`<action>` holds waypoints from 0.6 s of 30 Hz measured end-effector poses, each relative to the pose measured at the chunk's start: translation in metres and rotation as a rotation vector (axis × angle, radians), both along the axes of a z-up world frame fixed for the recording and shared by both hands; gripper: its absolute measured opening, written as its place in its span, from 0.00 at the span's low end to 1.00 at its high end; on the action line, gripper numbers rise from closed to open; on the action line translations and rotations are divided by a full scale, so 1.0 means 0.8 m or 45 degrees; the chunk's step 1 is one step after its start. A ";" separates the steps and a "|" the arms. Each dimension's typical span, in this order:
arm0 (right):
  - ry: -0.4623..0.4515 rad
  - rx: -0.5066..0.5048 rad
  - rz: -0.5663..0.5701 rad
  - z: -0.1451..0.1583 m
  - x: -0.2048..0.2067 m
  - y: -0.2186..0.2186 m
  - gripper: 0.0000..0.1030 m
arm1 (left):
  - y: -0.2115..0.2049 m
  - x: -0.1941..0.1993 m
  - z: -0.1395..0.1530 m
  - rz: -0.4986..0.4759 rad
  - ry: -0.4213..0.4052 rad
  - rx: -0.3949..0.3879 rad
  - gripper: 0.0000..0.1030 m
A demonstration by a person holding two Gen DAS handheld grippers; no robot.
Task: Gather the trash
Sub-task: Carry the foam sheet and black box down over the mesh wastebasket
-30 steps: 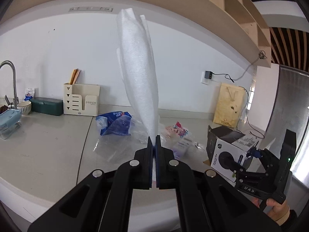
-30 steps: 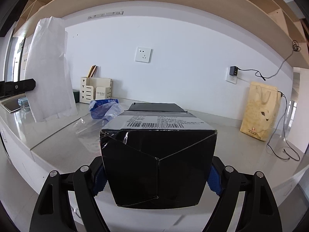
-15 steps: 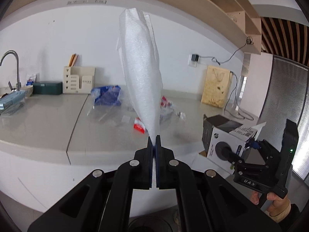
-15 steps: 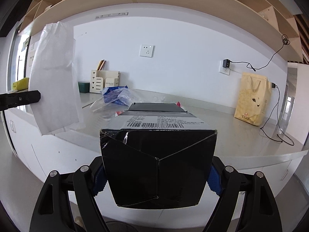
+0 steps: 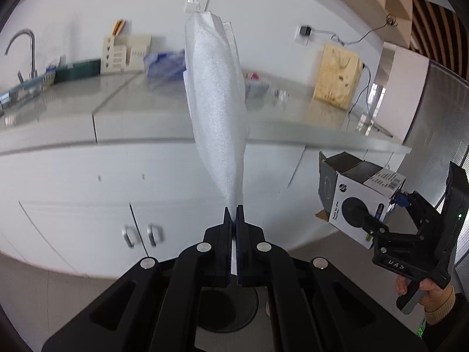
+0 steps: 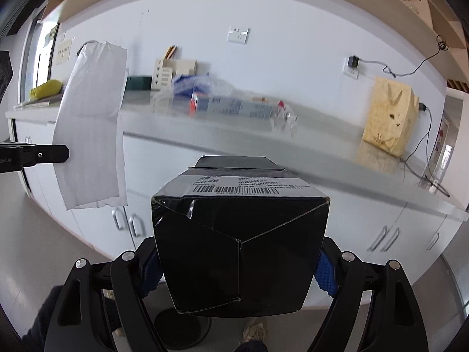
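My left gripper (image 5: 234, 214) is shut on a white foam sheet (image 5: 217, 108) that stands up from its fingertips; the sheet also shows in the right wrist view (image 6: 93, 123). My right gripper (image 6: 239, 267) is shut on a black cardboard box (image 6: 240, 234) with a barcode label; the box also shows in the left wrist view (image 5: 357, 193), to the right, in front of the cabinets. A dark round bin (image 5: 228, 308) stands on the floor below my left gripper and shows in the right wrist view (image 6: 181, 328). More wrappers and a blue plastic bag (image 6: 193, 83) lie on the counter.
A long grey counter (image 6: 322, 146) runs over white cabinet doors (image 5: 140, 234). On it stand a beige organiser (image 5: 123, 52), a brown paper bag (image 6: 390, 117) and a sink tap (image 5: 26, 50). Shelves hang above. A shoe (image 6: 255, 331) shows on the floor.
Both grippers have pulled back from the counter and dropped lower, still holding the foam sheet and the box. The cabinet fronts and the floor bin have come into view.
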State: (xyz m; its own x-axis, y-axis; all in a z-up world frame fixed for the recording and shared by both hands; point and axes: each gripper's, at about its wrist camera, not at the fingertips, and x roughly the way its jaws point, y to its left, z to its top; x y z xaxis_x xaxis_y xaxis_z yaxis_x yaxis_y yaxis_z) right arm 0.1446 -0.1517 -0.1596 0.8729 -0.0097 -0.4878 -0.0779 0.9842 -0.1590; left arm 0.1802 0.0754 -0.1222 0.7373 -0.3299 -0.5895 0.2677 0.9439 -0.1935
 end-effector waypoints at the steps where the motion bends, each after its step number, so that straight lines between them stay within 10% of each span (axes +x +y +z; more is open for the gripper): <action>1: 0.027 -0.003 0.005 -0.012 -0.001 0.001 0.81 | -0.002 0.002 -0.014 0.000 0.033 0.008 0.03; 18: 0.601 0.019 0.265 -0.252 0.090 0.044 0.81 | -0.038 0.086 -0.309 -0.082 0.626 0.124 0.03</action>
